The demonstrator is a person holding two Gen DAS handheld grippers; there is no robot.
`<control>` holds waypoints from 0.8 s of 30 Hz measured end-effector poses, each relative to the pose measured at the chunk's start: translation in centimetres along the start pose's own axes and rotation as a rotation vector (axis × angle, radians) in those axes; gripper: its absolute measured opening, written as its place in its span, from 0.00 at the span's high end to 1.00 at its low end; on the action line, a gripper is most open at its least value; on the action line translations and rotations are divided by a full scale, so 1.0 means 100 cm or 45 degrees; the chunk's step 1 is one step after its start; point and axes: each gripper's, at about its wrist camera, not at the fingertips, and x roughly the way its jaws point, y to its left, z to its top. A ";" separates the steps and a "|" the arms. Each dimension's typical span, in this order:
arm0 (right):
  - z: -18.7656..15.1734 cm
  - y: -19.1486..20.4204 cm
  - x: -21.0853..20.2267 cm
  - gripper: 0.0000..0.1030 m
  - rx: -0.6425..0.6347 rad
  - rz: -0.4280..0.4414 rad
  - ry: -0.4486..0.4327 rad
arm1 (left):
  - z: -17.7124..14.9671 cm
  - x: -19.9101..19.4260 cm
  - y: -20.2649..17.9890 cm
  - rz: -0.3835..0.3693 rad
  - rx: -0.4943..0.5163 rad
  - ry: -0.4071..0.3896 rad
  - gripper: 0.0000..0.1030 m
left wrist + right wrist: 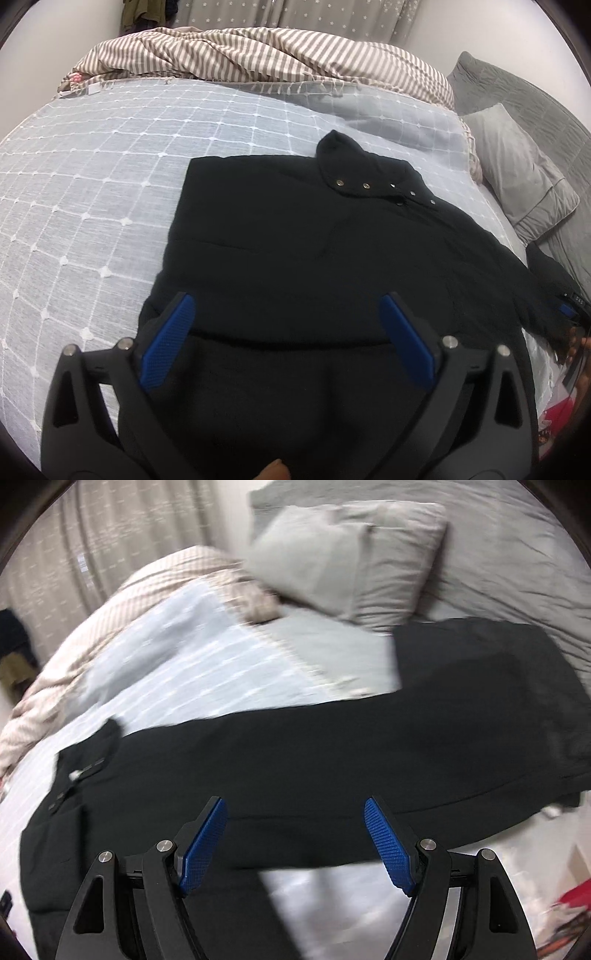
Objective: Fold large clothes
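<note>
Black jacket lies flat on bed, collar toward striped blanket. Left side looks already folded in, edge straight; right sleeve stretches out toward grey pillow. Left claw spread, nothing between pads, hovers over hem. Right claw spread, empty, view blurred. Next, likely: right claw pinches sleeve, carries it across body.

The large padded jacket was black with silver snaps, lying on a pale blue bedspread crossed by a white grid. A crumpled blanket was striped beige and white; the pillow was plain grey, and the gripper pads blue.
</note>
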 end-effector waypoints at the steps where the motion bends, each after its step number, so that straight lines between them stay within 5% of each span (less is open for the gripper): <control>1: 0.003 -0.014 -0.002 0.24 0.010 -0.026 -0.002 | -0.001 0.000 -0.002 -0.008 0.002 0.001 0.03; 6: 0.025 -0.088 -0.004 0.24 0.106 -0.170 -0.005 | -0.004 0.001 -0.010 -0.049 0.004 0.005 0.03; 14: 0.031 -0.153 0.018 0.24 0.192 -0.381 0.025 | -0.013 0.011 -0.027 -0.133 0.021 0.044 0.03; 19: 0.021 -0.165 0.037 0.25 0.240 -0.359 0.039 | -0.018 0.018 -0.032 -0.142 0.041 0.084 0.03; 20: 0.019 -0.164 0.036 0.28 0.245 -0.349 0.022 | -0.019 0.019 -0.033 -0.142 0.047 0.089 0.03; 24: 0.017 -0.164 0.025 0.73 0.261 -0.226 -0.008 | -0.022 0.023 -0.038 -0.144 0.067 0.110 0.03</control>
